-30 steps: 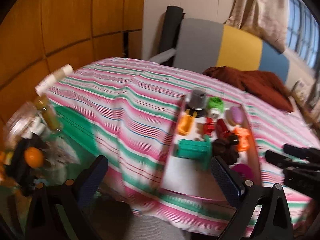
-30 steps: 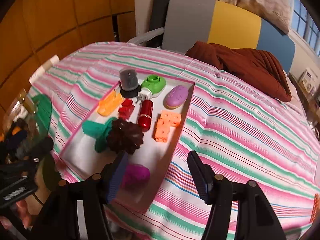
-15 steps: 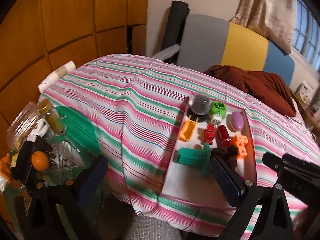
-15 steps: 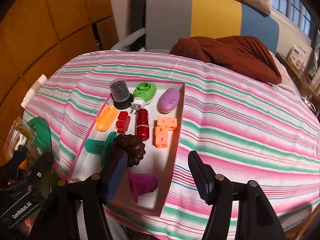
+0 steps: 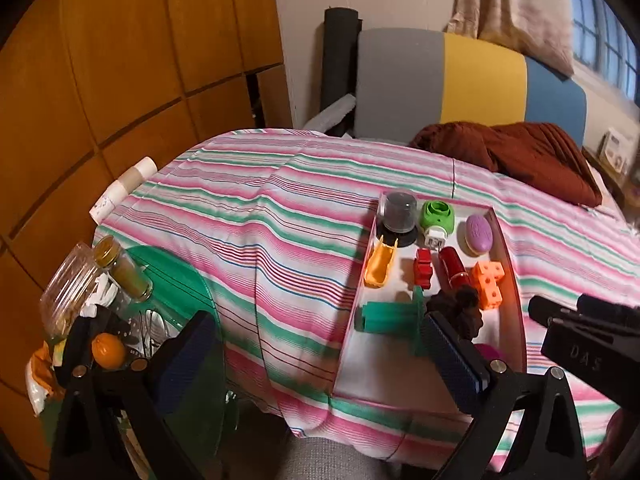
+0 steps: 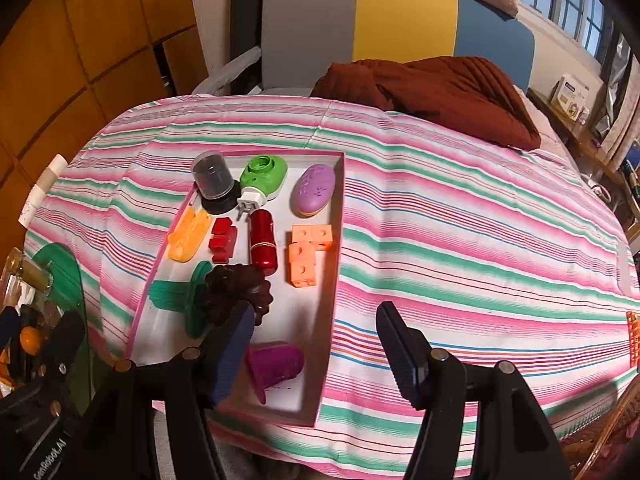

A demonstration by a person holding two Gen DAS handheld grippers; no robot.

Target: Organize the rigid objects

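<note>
A bed (image 6: pixel 460 216) under a pink, green and white striped cover fills both views, with a rust-brown blanket (image 6: pixel 432 92) bunched at its far end against a grey, yellow and blue headboard (image 6: pixel 384 20). To the left stands a green glass side table (image 5: pixel 176 280) crowded with jars and an orange fruit.

On the near left part of the bed lies a shallow white tray with a pink rim (image 6: pixel 332 280), holding all the small rigid objects. Along its far edge stand a clear-capped black cylinder (image 6: pixel 212 180), a green plug-in device (image 6: pixel 264 176) and a purple oval soap-like piece (image 6: pixel 314 188). In the middle row lie a yellow-orange plastic piece (image 6: pixel 190 236), a red block (image 6: pixel 222 240), a red cylinder (image 6: pixel 262 242) and an orange cluster of linked cubes (image 6: pixel 306 252). Nearer lie a teal spool (image 6: pixel 172 296) and, touching it, a dark brown fluted mould (image 6: pixel 240 288). A magenta cup (image 6: pixel 276 364) lies on its side at the near end.

The right claw (image 6: pixel 316 356) hangs over the tray's near right corner, its jaws partly open and holding nothing; its left finger partly overlaps the mould and the magenta cup in view. The left claw (image 5: pixel 316 364) hangs over the bed's near edge left of the tray, jaws wide apart and empty.
</note>
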